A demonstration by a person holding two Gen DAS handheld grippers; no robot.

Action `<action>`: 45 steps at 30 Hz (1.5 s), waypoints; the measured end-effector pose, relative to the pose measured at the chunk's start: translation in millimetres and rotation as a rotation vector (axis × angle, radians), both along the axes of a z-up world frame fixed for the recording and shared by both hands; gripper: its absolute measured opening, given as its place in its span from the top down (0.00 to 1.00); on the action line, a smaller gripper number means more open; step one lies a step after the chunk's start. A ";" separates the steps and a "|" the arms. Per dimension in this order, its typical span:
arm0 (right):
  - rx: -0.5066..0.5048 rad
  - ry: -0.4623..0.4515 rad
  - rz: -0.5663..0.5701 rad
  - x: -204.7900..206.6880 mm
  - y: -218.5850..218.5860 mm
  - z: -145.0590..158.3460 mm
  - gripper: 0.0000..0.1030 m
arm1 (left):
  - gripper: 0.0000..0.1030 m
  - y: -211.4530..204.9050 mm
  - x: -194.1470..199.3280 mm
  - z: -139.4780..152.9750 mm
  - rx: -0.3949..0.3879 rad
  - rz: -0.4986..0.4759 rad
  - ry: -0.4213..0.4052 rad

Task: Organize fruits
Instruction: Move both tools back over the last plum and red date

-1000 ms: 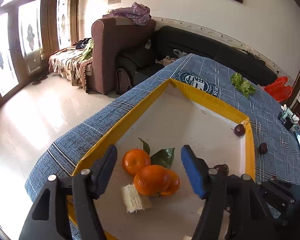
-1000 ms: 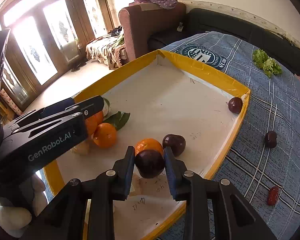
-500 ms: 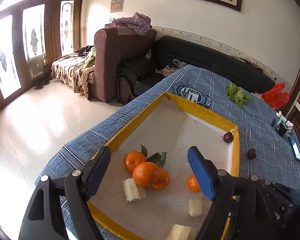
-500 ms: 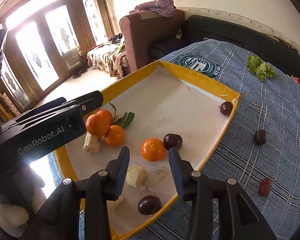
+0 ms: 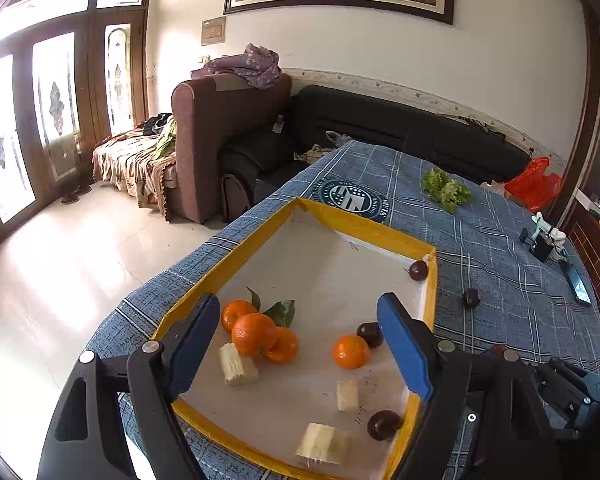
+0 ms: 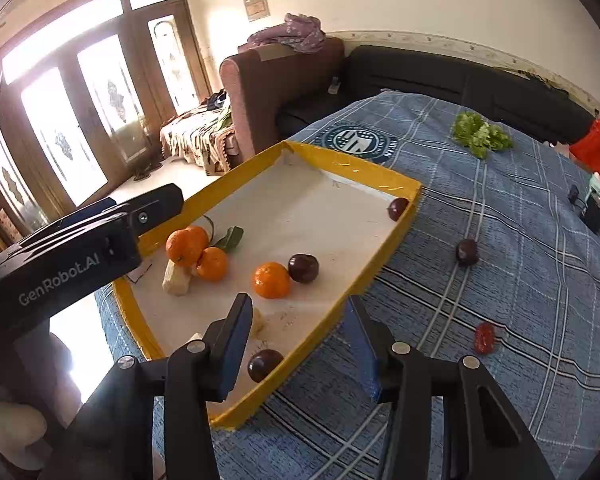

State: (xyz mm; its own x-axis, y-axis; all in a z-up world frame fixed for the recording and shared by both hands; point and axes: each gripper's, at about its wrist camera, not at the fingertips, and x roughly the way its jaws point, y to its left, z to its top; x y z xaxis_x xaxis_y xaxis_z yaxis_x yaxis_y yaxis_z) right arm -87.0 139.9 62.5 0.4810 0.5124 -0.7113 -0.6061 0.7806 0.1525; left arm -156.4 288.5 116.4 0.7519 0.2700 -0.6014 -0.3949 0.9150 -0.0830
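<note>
Right gripper [image 6: 300, 344]: jaws opening, nothing pressed between the pads; dark plum [image 6: 265, 365] lying free on the tray floor just beyond the left finger, at the tray's near right edge. Left gripper [image 5: 300, 344]: jaws wide, about steady, empty, held above the tray's near end.

Yellow-rimmed tray [image 5: 236, 252] on the blue checked tablecloth [image 5: 500, 264], along the table's left edge. Near end of tray: pale cut chunk [image 5: 320, 446] at the near rim, second pale chunk [image 5: 347, 395] just beyond, the same dark plum [image 5: 384, 424] close to the right rim. Mid tray: lone orange [image 5: 350, 351] touching a second plum [image 5: 370, 334]. Left side of tray: three oranges [image 5: 256, 334] clustered with green leaves, a third pale chunk [image 5: 238, 364] against them. Far right corner of tray: third plum [image 5: 418, 270] against the rim.

On the cloth outside the tray's right rim: one plum [image 6: 467, 252], and nearer, a small red fruit [image 6: 484, 338]. Toward the table's far edge: bunch of lettuce [image 5: 446, 190]. Far right edge: red plastic bag [image 5: 534, 184].
</note>
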 end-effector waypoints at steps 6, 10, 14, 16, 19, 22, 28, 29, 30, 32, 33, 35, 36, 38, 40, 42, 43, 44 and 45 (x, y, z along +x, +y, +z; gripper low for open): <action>0.020 -0.007 -0.060 -1.7 -29.9 4.5 0.46 | 0.22 -11.9 -6.7 8.3 0.014 -0.018 -0.015; 0.042 -0.003 -0.115 -1.2 -54.4 8.9 0.46 | 0.22 -17.7 -15.0 14.5 0.023 -0.021 -0.030; 0.061 -0.015 -0.168 -3.7 -78.8 15.7 0.46 | 0.22 -24.7 -24.7 22.4 0.025 -0.032 -0.050; 0.063 -0.035 -0.196 -8.4 -94.5 21.2 0.46 | 0.22 -27.3 -33.6 29.5 0.032 -0.037 -0.072; 0.053 -0.074 -0.255 -9.3 -124.9 30.4 0.41 | 0.22 -28.5 -47.2 38.5 0.031 -0.043 -0.112; 0.040 -0.095 -0.343 -2.6 -159.7 37.4 0.40 | 0.22 -29.3 -53.1 45.1 0.004 -0.052 -0.147; 0.060 -0.085 -0.423 6.1 -194.3 39.9 0.37 | 0.17 -34.4 -46.4 42.0 -0.053 -0.089 -0.158; 0.057 -0.077 -0.419 7.1 -193.1 36.5 0.37 | 0.17 -36.0 -43.8 40.2 -0.052 -0.092 -0.150; 0.054 -0.067 -0.412 9.2 -191.7 32.3 0.37 | 0.17 -37.8 -40.1 37.3 -0.051 -0.097 -0.138; 0.042 -0.038 -0.393 14.4 -184.3 20.4 0.37 | 0.17 -40.2 -34.7 32.3 -0.051 -0.105 -0.120; 0.035 -0.025 -0.383 17.1 -179.9 14.4 0.37 | 0.17 -40.8 -31.6 30.2 -0.052 -0.108 -0.112; 0.022 -0.002 -0.362 22.0 -172.1 3.1 0.37 | 0.17 -40.9 -26.0 27.3 -0.051 -0.111 -0.100; 0.015 0.008 -0.351 25.0 -167.2 -2.6 0.37 | 0.17 -41.1 -22.8 25.2 -0.050 -0.112 -0.094; -0.002 0.027 -0.323 33.4 -155.6 -14.3 0.37 | 0.17 -41.2 -16.9 20.6 -0.055 -0.117 -0.084; -0.014 0.039 -0.307 39.3 -146.3 -23.3 0.37 | 0.17 -42.2 -10.7 16.5 -0.059 -0.125 -0.070; -0.025 0.052 -0.288 46.9 -137.1 -32.0 0.37 | 0.17 -43.8 -3.9 12.4 -0.063 -0.138 -0.056; -0.030 0.057 -0.280 51.1 -132.7 -35.6 0.37 | 0.17 -45.8 0.8 9.8 -0.062 -0.147 -0.049; -0.036 0.064 -0.271 56.0 -127.9 -40.0 0.37 | 0.17 -47.3 4.5 7.9 -0.062 -0.154 -0.044; -0.040 0.069 -0.263 59.2 -124.1 -43.4 0.37 | 0.17 -49.0 8.2 6.2 -0.061 -0.161 -0.037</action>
State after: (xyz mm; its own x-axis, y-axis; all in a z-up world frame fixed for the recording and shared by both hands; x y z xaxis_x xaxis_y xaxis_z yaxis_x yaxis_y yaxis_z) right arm -27.7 15.7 19.0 0.5436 0.3471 -0.7642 -0.3709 0.9161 0.1523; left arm -148.2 239.5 122.6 0.8046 0.1085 -0.5838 -0.2397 0.9588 -0.1522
